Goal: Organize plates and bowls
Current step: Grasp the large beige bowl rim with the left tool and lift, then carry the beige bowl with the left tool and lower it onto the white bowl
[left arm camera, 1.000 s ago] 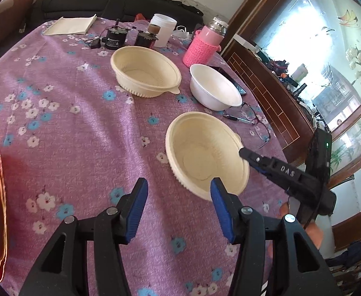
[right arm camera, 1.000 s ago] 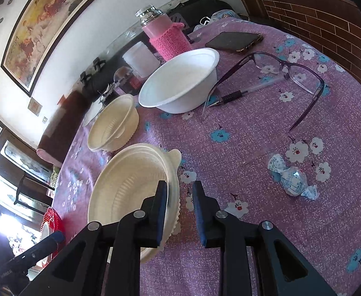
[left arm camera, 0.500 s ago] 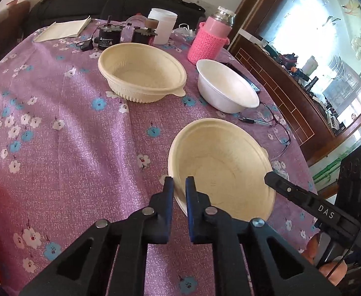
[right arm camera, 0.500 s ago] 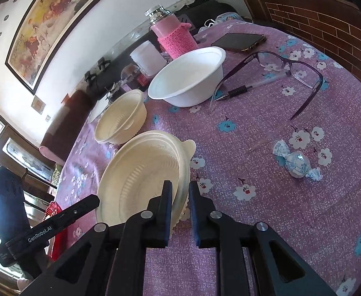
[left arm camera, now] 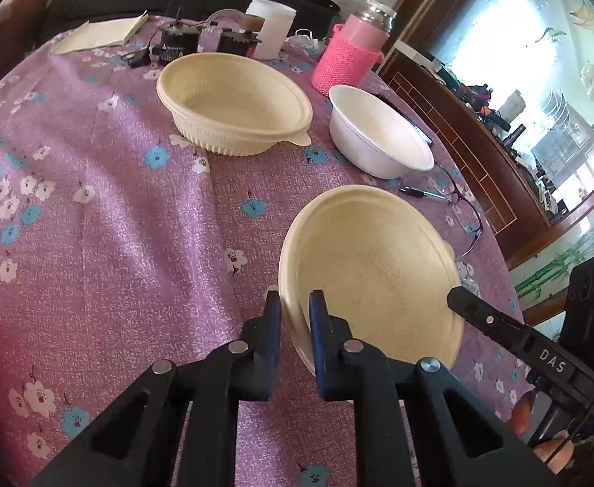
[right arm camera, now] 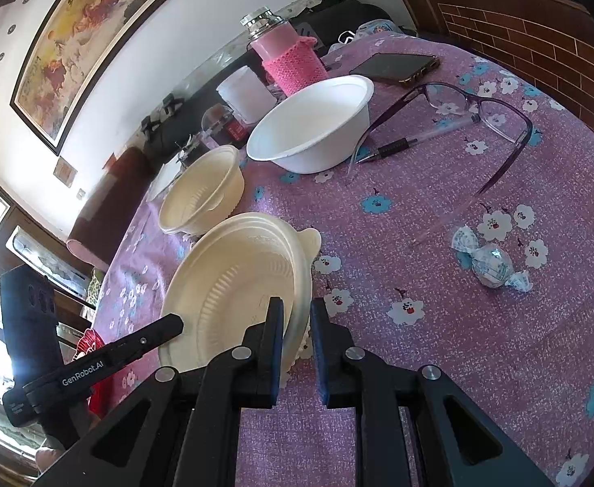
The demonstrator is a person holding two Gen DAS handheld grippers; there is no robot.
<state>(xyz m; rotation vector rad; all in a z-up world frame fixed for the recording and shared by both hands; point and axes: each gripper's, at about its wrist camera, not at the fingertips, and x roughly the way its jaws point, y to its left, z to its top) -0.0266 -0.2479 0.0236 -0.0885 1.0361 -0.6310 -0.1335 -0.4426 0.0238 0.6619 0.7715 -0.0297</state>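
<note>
A cream bowl (left arm camera: 370, 280) with a ribbed wall lies near the table's front edge, tipped a little. My left gripper (left arm camera: 294, 308) is shut on its near rim in the left wrist view. At the opposite side of the same cream bowl (right arm camera: 236, 284), my right gripper (right arm camera: 295, 316) is shut on the rim. A second cream bowl (left arm camera: 236, 109) stands farther back, and a white bowl (left arm camera: 378, 138) sits to its right. Both show in the right wrist view too: the second cream bowl (right arm camera: 203, 195) and the white bowl (right arm camera: 313, 130).
On the purple flowered cloth (left arm camera: 114, 223) lie glasses (right arm camera: 479, 117), a pen (right arm camera: 418, 142), a phone (right arm camera: 394, 67) and a wrapped sweet (right arm camera: 491, 263). A pink bottle (left arm camera: 349, 57), a white cup (left arm camera: 270, 28) and a notebook (left arm camera: 102, 34) stand at the back. A red plate (right arm camera: 89, 345) sits at the left edge.
My left gripper came forward and down to the cream bowl and shut on its near rim. My right gripper closed a little tighter on the opposite rim.
</note>
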